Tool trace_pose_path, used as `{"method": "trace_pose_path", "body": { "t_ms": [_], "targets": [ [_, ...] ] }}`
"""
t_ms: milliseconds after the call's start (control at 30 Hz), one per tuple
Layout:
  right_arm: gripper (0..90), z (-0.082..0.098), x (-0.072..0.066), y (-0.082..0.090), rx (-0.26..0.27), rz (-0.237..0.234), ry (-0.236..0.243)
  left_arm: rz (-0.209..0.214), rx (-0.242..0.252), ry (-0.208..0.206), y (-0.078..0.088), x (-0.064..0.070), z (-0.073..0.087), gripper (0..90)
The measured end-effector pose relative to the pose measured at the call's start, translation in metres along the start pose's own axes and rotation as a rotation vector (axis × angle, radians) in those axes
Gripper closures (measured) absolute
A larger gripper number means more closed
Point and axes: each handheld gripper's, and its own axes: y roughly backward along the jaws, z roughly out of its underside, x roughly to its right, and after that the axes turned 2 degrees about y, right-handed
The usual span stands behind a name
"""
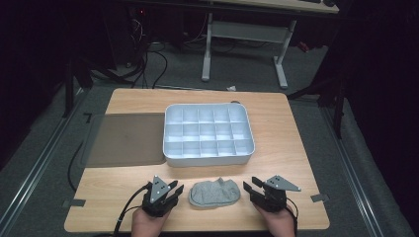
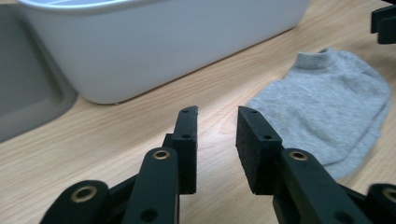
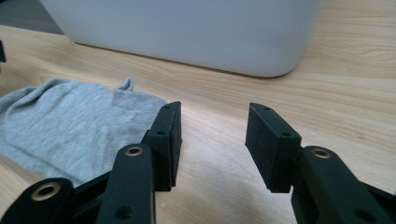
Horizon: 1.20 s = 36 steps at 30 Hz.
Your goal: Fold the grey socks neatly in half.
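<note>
A grey sock [image 1: 215,193] lies flat and crumpled on the wooden table near its front edge, between my two grippers. My left gripper [image 1: 177,186] rests just left of the sock, jaws open a narrow way with only bare wood between them [image 2: 217,112]; the sock [image 2: 327,107] lies off to its right. Just right of the sock is my right gripper [image 1: 251,183], jaws open wider and holding nothing [image 3: 215,109]. The sock [image 3: 70,121] reaches up to its left finger, and I cannot tell whether they touch.
A white tray [image 1: 207,160] divided into several compartments stands behind the sock at the table's middle; its wall [image 2: 163,42] [image 3: 187,28] is close ahead of both grippers. A grey mat [image 1: 123,140] lies left of the tray. A desk frame stands on the floor beyond.
</note>
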Motion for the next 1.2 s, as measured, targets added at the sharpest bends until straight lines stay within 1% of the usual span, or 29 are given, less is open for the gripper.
{"method": "trace_pose_path", "body": {
  "t_ms": [67, 100, 133, 167, 267, 300, 367, 400, 433, 467, 567, 600, 667, 800, 900, 967, 1033, 1067, 1100, 1133, 1200],
  "targets": [
    [57.1, 0.000, -0.002, 0.000, -0.006, -0.015, -0.001, 0.018, -0.001, -0.006, -0.001, 0.006, -0.001, 68.7],
    [57.1, 0.000, -0.002, 0.000, -0.006, -0.015, -0.001, 0.018, -0.001, -0.006, -0.001, 0.006, -0.001, 68.6],
    [57.3, 0.001, -0.005, -0.001, -0.012, -0.024, -0.003, 0.031, 0.001, -0.010, -0.003, 0.011, -0.002, 68.4],
    [57.4, 0.001, -0.006, -0.001, -0.014, -0.028, -0.005, 0.042, -0.001, -0.014, -0.004, 0.014, -0.002, 68.3],
    [57.4, 0.001, -0.008, -0.002, -0.021, -0.037, -0.002, 0.061, -0.004, -0.010, -0.007, 0.019, -0.002, 68.3],
    [57.3, 0.001, -0.011, -0.004, -0.028, -0.043, 0.005, 0.061, -0.009, -0.017, -0.009, 0.022, -0.002, 68.3],
    [57.3, 0.001, -0.012, -0.005, -0.036, -0.045, 0.004, 0.059, -0.023, -0.040, -0.013, 0.027, -0.003, 68.5],
    [58.0, 0.002, -0.014, -0.006, -0.043, -0.047, 0.013, 0.063, -0.025, -0.047, -0.014, 0.030, -0.003, 69.4],
    [58.3, 0.002, -0.015, -0.007, -0.048, -0.048, 0.012, 0.063, -0.025, -0.047, -0.014, 0.030, -0.003, 69.8],
    [58.6, 0.002, -0.016, -0.007, -0.053, -0.048, 0.012, 0.057, -0.030, -0.063, -0.016, 0.033, -0.003, 70.3],
    [58.8, 0.002, -0.018, -0.007, -0.053, -0.054, 0.011, 0.052, -0.038, -0.063, -0.018, 0.036, -0.003, 71.1],
    [58.7, 0.002, -0.021, -0.008, -0.061, -0.058, 0.009, 0.047, -0.049, -0.073, -0.020, 0.038, -0.001, 71.1],
    [57.1, 0.002, -0.022, -0.010, -0.069, -0.061, 0.011, 0.052, -0.054, -0.083, -0.020, 0.040, 0.000, 71.2],
    [53.5, 0.002, -0.025, -0.011, -0.081, -0.066, 0.005, 0.069, -0.033, -0.106, -0.017, 0.046, 0.000, 71.8],
    [53.2, 0.002, -0.026, -0.011, -0.084, -0.068, 0.001, 0.077, -0.042, -0.112, -0.018, 0.048, 0.001, 72.2],
    [53.0, 0.003, -0.027, -0.013, -0.087, -0.071, 0.010, 0.086, -0.046, -0.114, -0.019, 0.050, 0.002, 72.8],
    [53.0, 0.003, -0.028, -0.013, -0.097, -0.073, 0.005, 0.086, -0.050, -0.128, -0.020, 0.052, 0.001, 73.2],
    [52.9, 0.003, -0.028, -0.014, -0.096, -0.077, 0.011, 0.092, -0.048, -0.133, -0.020, 0.054, 0.001, 73.4],
    [52.9, 0.003, -0.029, -0.014, -0.102, -0.079, 0.009, 0.092, -0.048, -0.133, -0.020, 0.054, 0.001, 73.5],
    [52.8, 0.004, -0.029, -0.015, -0.106, -0.080, 0.015, 0.108, -0.051, -0.140, -0.022, 0.058, 0.000, 73.7],
    [52.6, 0.004, -0.031, -0.017, -0.120, -0.081, 0.018, 0.124, -0.051, -0.161, -0.023, 0.065, -0.003, 73.7]
  ]
}}
